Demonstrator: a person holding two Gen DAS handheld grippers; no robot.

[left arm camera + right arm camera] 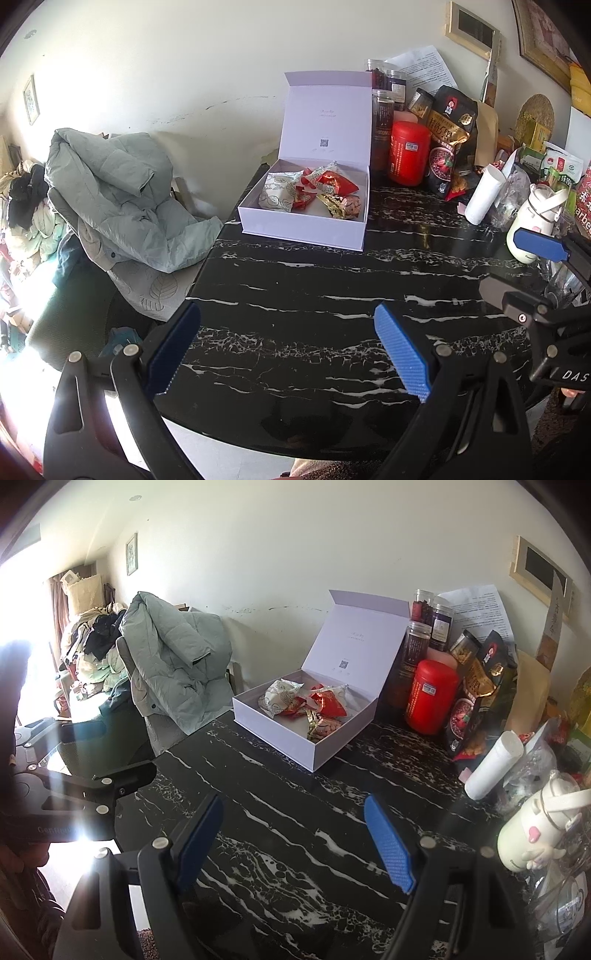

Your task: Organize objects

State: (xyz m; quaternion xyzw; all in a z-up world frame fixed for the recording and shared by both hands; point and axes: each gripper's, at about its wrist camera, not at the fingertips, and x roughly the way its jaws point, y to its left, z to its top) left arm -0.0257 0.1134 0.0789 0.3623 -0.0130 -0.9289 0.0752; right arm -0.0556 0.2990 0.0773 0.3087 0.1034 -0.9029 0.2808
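Observation:
A white gift box (295, 230) (280, 738) stands on the black marble table (314, 295) (295, 830) with its lid up against the wall. Inside lie several wrapped snacks (314, 190) (310, 703) in red, gold and patterned paper. My left gripper (288, 350) hangs open over the bare table in front of the box, nothing between its blue pads. My right gripper (295, 838) is open too, likewise over bare table short of the box. In the left wrist view the right gripper's blue fingertip (539, 243) shows at the right edge.
A red canister (408, 153) (430, 701), dark jars (382, 122), a snack bag (448, 140) and a white roll (482, 195) (493, 764) crowd the table's right side. A cream bottle (528, 830) stands near my right finger. A chair piled with a pale green jacket (118, 199) (173, 664) stands left.

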